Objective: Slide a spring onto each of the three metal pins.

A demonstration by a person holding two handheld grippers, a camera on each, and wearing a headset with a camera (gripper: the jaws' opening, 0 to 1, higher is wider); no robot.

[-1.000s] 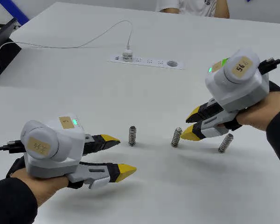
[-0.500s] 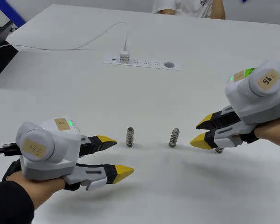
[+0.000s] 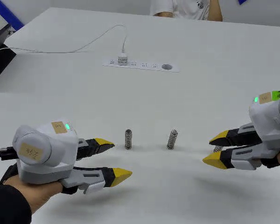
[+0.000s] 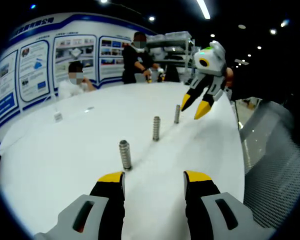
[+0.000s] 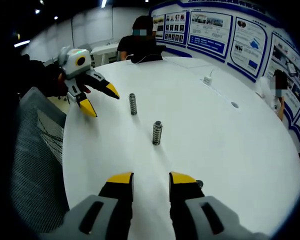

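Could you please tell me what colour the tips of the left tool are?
Yellow, clearest on the left tool in the left gripper view.

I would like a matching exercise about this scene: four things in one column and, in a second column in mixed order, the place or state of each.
Things
1. power strip
2. left gripper
3. middle spring
4. right gripper

Places or states
A. open, at the right edge of the head view
B. lies on the far part of the table, with a white plug in it
C. stands between the left spring and the right spring
D. open, low on the left of the head view

Pairs: 1-B, 2-D, 3-C, 4-A
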